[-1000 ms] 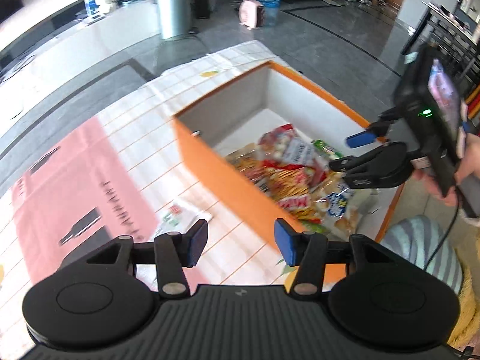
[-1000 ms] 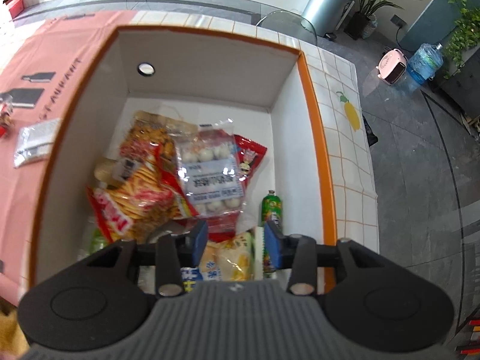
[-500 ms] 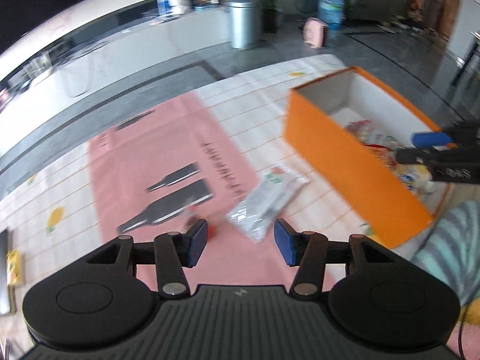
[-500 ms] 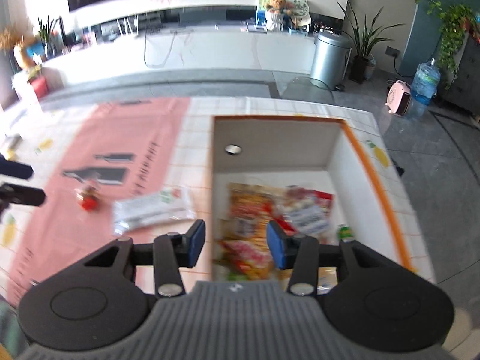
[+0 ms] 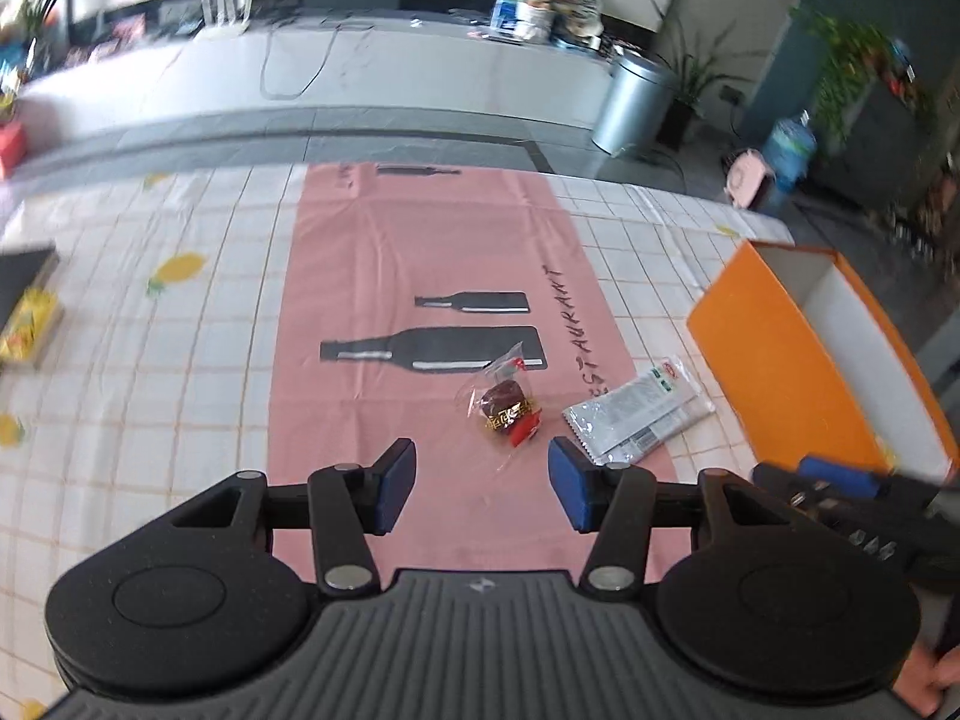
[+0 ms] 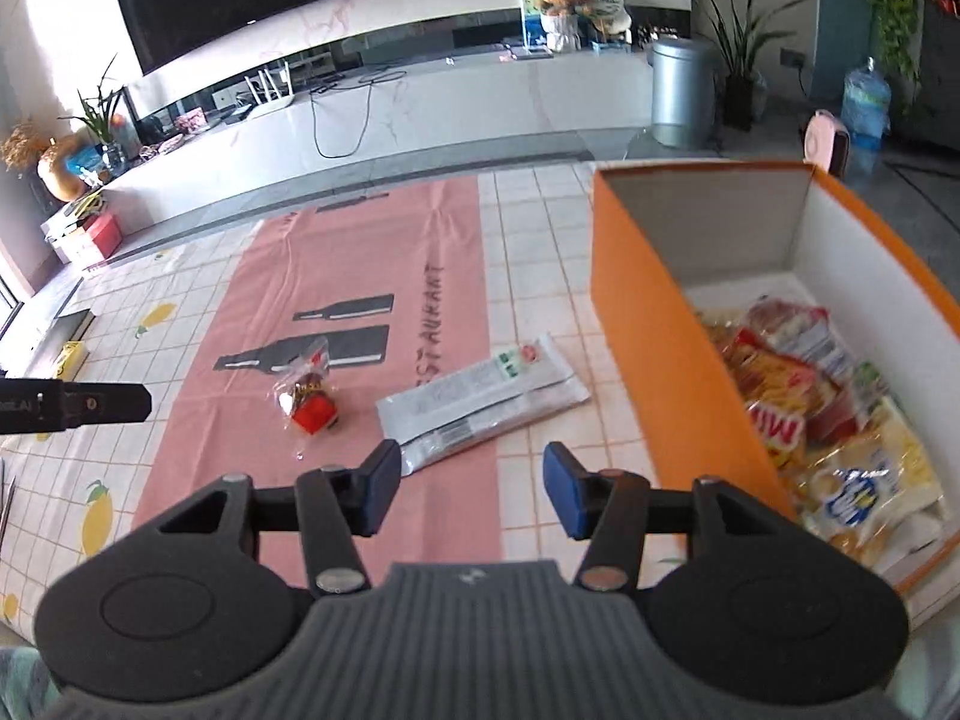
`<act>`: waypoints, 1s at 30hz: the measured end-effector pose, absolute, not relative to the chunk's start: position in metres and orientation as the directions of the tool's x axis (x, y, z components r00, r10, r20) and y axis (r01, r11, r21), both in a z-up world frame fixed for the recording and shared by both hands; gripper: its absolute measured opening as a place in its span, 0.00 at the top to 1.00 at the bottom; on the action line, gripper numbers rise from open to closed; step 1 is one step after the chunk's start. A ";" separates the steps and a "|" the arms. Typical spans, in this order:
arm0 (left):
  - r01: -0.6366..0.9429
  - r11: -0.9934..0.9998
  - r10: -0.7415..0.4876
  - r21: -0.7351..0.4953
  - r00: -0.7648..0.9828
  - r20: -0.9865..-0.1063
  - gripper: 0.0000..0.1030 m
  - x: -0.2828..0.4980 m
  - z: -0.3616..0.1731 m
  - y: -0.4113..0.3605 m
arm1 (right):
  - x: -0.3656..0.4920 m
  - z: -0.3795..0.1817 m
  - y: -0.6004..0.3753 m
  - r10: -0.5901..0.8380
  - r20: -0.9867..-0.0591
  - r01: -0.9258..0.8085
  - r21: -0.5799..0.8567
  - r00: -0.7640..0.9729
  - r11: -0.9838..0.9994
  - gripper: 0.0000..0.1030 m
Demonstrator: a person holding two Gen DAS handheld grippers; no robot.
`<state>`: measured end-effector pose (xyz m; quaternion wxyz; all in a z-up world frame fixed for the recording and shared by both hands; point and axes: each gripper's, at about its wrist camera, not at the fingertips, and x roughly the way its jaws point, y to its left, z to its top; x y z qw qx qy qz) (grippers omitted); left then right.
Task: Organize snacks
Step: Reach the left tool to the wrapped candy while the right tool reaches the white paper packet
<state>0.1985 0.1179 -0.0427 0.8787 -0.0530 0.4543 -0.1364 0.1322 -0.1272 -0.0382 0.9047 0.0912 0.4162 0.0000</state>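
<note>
left gripper (image 5: 482,486) hovering above the pink runner (image 5: 420,276), fingers spread apart, nothing between them. just ahead of the blue pads (image 5: 567,483), a small clear-wrapped candy (image 5: 506,412) with red and gold wrapping, lying on the pink cloth near the printed bottle shapes. just right of it, a flat silver snack packet (image 5: 641,410), partly on the runner's edge and partly on the white tiled tablecloth (image 5: 150,360). further right, an orange box (image 5: 780,354) with a white interior, open at the top.

right gripper (image 6: 472,486) also released, holding nothing, raised over the table beside the box's near-left corner. same silver packet (image 6: 486,396) lying diagonally just beyond its left pad; candy (image 6: 308,399) left of the packet, apart from it. inside the orange box (image 6: 654,336), a heap of snack bags (image 6: 804,402) in red, yellow and white, filling the floor. at far left of the right wrist view, a dark finger of the left gripper (image 6: 78,405) reaching in above the tablecloth.
</note>
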 end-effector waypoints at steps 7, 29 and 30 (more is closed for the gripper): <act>0.104 0.935 -0.340 -0.339 0.535 -0.773 0.33 0.213 -0.064 0.119 | 0.148 -0.065 -0.113 0.056 -0.769 0.172 0.213 0.637 0.962 0.48; -0.020 0.919 -0.346 -0.393 0.434 -0.832 0.32 0.286 -0.146 0.091 | 0.215 -0.132 -0.133 0.057 -0.797 0.283 0.279 0.601 0.917 0.28; -0.011 0.926 -0.335 -0.378 0.438 -0.834 0.32 0.289 -0.145 0.089 | 0.219 -0.133 -0.132 0.055 -0.795 0.281 0.277 0.604 0.919 0.28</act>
